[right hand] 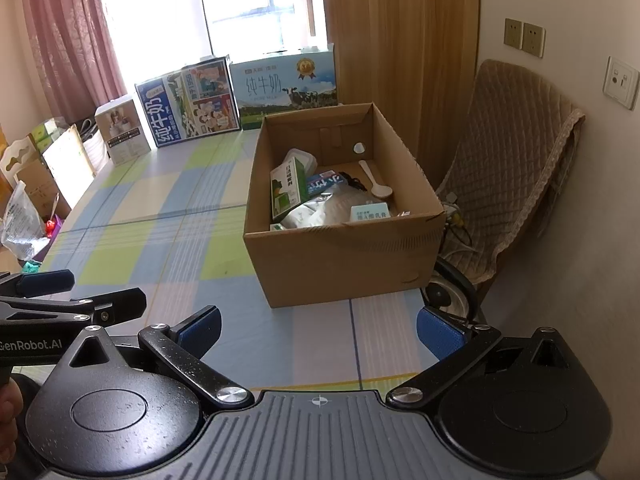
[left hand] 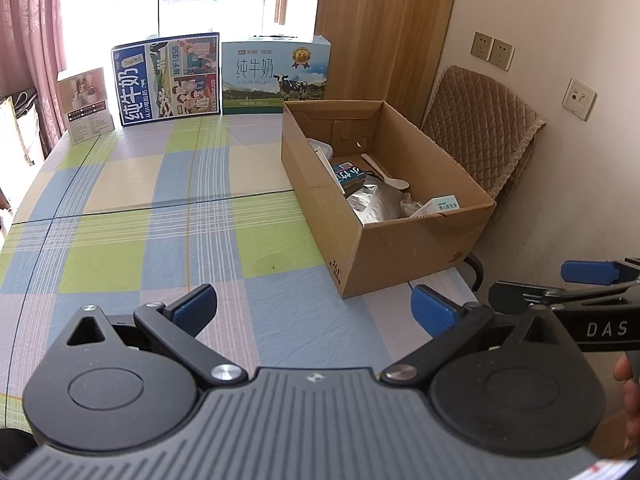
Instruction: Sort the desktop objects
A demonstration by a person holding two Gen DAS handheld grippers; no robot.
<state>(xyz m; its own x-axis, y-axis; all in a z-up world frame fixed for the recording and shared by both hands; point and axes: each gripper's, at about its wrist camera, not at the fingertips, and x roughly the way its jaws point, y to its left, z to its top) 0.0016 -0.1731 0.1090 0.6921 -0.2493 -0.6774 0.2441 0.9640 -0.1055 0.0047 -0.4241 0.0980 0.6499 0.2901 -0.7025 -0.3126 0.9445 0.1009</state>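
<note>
Desktop objects sit inside the cardboard box point(right hand: 344, 248) at the table's point(left hand: 160, 240) right edge. Left gripper point(left hand: 316, 312) and right gripper point(right hand: 320, 332) hover empty, fingers spread wide. Risk: bumping that box could shove it off the edge.

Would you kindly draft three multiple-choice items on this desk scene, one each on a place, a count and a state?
1. Where is the white spoon?
A. In the cardboard box
B. On the tablecloth
C. On the chair

2. How many milk cartons stand at the table's far edge?
A. One
B. Two
C. Four

3. How is the right tool?
A. Shut on the spoon
B. Open and empty
C. Shut on a bag

Answers: 1 A, the spoon lies among the box's contents. 2 B, two printed cartons stand side by side. 3 B, its blue pads stand wide apart.
</note>
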